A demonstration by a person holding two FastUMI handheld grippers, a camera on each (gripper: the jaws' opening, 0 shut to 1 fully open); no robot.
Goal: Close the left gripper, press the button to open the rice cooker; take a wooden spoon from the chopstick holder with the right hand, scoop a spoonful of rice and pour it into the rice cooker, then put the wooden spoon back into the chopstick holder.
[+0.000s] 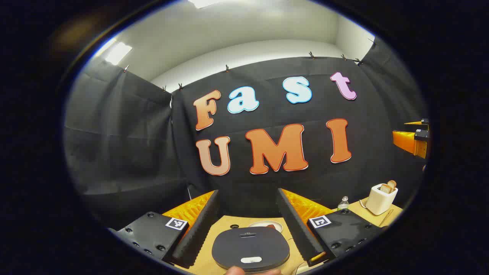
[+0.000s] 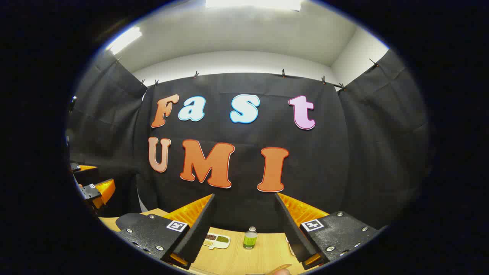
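Two claws hang above the pale wooden tabletop (image 1: 229,221), both with fingers spread wide and nothing between them. The left claw (image 1: 247,217) frames the dark, flat-lidded, rounded rice cooker (image 1: 250,246), which sits on the tabletop directly below and ahead of it, its lid down. A small pale oblong patch (image 1: 251,259) lies at the lid's near edge, and a narrow slot-like mark (image 1: 247,234) lies farther back; which of them is the release button I cannot tell for certain, though the near patch looks the likelier.

The step in hand, as I judge it, is the very first: bringing the left claw's fingers together before pressing. Doing it well means closing fully first, so that the joined tips make one blunt point, then coming down squarely on the button rather than on the smooth lid beside it, where they could slip. The claw should then move clear to let the lid swing up.

The right claw (image 2: 244,225) waits over the tabletop near a small green-filled bottle with a pale cap (image 2: 250,238) and a white divided dish of grains (image 2: 217,240).

A white toaster holding bread slices (image 1: 381,198) stands far off to the right.
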